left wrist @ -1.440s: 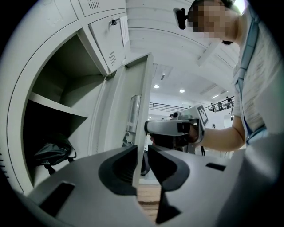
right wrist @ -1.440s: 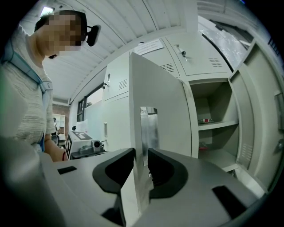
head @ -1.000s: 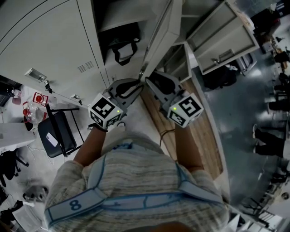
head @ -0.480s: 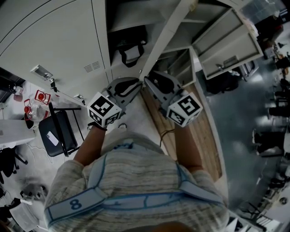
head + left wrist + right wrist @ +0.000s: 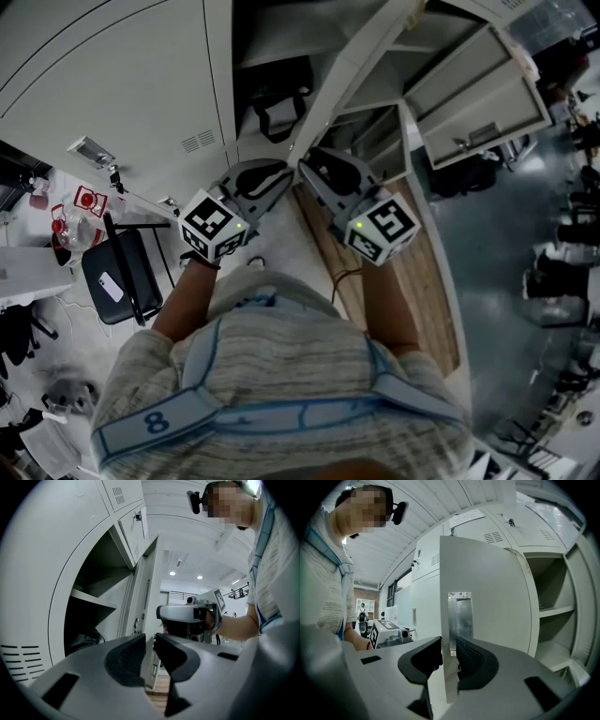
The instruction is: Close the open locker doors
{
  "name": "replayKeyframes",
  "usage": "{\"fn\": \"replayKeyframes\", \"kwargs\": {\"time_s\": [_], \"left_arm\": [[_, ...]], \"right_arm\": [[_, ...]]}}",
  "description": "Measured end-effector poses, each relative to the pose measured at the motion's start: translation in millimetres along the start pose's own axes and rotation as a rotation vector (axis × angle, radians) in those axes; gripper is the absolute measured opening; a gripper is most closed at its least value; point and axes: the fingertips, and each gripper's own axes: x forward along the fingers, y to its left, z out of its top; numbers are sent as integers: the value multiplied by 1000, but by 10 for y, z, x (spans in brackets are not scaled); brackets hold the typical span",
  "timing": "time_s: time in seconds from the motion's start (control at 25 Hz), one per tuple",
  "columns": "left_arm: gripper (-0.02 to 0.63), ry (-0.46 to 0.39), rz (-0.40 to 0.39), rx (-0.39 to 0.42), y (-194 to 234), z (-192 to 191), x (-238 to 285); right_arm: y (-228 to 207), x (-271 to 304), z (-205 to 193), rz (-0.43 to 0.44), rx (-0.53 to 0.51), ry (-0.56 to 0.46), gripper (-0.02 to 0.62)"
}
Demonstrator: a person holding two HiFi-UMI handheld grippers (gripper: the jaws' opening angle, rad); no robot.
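Mid-closing: our left gripper (image 5: 149,641) and right gripper (image 5: 449,651) pinch open locker door (image 5: 487,588) edge; next we swing it left, shut.

locker door (image 5: 146,597): edge partly hidden between left gripper (image 5: 150,638) fingers. dark bag (image 5: 86,639), left of those fingers: mostly hidden, details unreadable.

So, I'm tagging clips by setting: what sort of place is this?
Likely a locker area in a workplace or lab: tall grey metal lockers with vented doors, one open locker door, and a black bag stowed inside.
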Motion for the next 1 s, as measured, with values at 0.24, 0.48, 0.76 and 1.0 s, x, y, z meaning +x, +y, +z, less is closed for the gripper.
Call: {"fn": "replayKeyframes", "kwargs": {"time_s": [0.24, 0.48, 0.76, 1.0], "left_arm": [[63, -10, 11, -1, 114, 35, -59], [62, -10, 24, 3, 238, 42, -122], [62, -14, 63, 6, 418, 19, -182], [63, -15, 92, 8, 527, 51, -221]], "right_arm": [[18, 114, 21, -4, -2, -5, 78], [39, 245, 26, -4, -4, -11, 78], [33, 419, 22, 1, -7, -13, 78], [26, 521, 65, 4, -12, -13, 78]]}}
